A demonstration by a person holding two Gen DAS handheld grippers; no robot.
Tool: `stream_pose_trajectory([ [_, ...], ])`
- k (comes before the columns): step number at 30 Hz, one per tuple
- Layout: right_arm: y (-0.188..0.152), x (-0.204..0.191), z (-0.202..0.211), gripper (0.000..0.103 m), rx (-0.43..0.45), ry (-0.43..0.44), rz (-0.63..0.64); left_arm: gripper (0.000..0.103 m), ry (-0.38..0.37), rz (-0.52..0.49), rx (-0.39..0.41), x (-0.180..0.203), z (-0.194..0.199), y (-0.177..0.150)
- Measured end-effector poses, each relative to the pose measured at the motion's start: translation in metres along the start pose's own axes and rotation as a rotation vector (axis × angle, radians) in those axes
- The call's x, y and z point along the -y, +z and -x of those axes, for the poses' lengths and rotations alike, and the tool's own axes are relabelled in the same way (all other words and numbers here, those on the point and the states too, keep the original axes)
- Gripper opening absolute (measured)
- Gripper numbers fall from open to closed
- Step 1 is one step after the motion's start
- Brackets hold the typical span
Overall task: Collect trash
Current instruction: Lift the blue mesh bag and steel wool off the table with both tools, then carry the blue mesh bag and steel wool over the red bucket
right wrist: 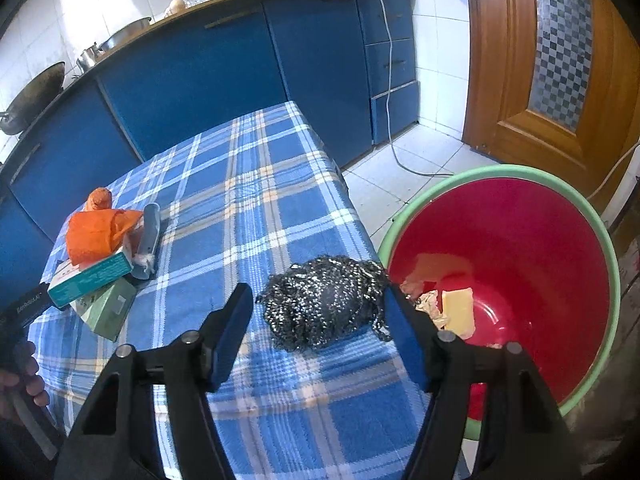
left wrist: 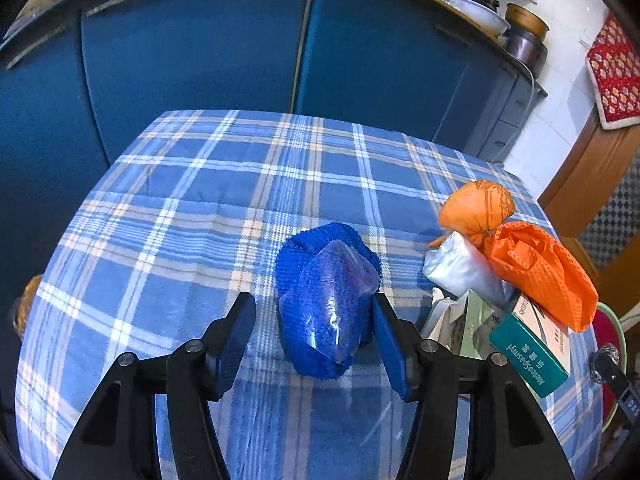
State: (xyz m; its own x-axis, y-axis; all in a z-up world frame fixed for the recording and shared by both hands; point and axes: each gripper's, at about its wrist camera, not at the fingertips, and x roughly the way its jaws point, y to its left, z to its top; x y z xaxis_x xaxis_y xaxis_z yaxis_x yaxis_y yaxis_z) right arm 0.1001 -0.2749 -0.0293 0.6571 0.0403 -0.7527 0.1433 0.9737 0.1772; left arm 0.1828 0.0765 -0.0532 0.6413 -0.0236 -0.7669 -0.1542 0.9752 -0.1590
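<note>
Left hand-held gripper (left wrist: 314, 334) is down over the table (left wrist: 168, 216), jaws apart, straddling a blue mesh bundle (left wrist: 326, 300) in clear film. The right pad sits against the bundle's edge, the left pad stands clear, so no clamp there. Just to the right lies a heap: orange bags (left wrist: 536, 268), a silvery packet (left wrist: 460, 266), a teal box (left wrist: 528, 352) and a pale green box (left wrist: 474, 316). Over to the right hand-held gripper (right wrist: 318, 312): jaws apart too, bracketing a steel wool scourer (right wrist: 326, 304) at the table's edge; the right pad touches its strands, the left has a gap. Beside the table stands a red basin with a green rim (right wrist: 520, 240), yellow and tan scraps (right wrist: 456, 308) already inside.
</note>
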Motion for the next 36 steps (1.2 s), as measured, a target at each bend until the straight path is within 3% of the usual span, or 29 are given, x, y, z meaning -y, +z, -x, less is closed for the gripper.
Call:
stream_pose_trajectory([
  [2, 0.0, 0.001, -0.001, 0.062, 0.001, -0.005, -0.001, 0.055, -0.001, -0.009, 0.005, 0.002, -0.001, 0.0],
  [6, -0.001, 0.003, -0.001, 0.055, 0.003, -0.017, -0.001, 0.036, -0.022, -0.03, 0.006, 0.006, -0.001, -0.001],
  [12, -0.003, 0.006, 0.005, 0.047, 0.01, -0.008, -0.011, 0.024, -0.031, -0.029, 0.017, 0.006, 0.005, -0.001],
  [23, -0.006, 0.014, 0.028, 0.044, 0.056, 0.022, -0.039, 0.022, -0.087, -0.027, 0.091, 0.021, 0.049, -0.007],
  [36, -0.006, 0.033, 0.072, 0.044, 0.138, 0.089, -0.033, 0.022, -0.185, -0.076, 0.157, 0.075, 0.097, -0.011],
])
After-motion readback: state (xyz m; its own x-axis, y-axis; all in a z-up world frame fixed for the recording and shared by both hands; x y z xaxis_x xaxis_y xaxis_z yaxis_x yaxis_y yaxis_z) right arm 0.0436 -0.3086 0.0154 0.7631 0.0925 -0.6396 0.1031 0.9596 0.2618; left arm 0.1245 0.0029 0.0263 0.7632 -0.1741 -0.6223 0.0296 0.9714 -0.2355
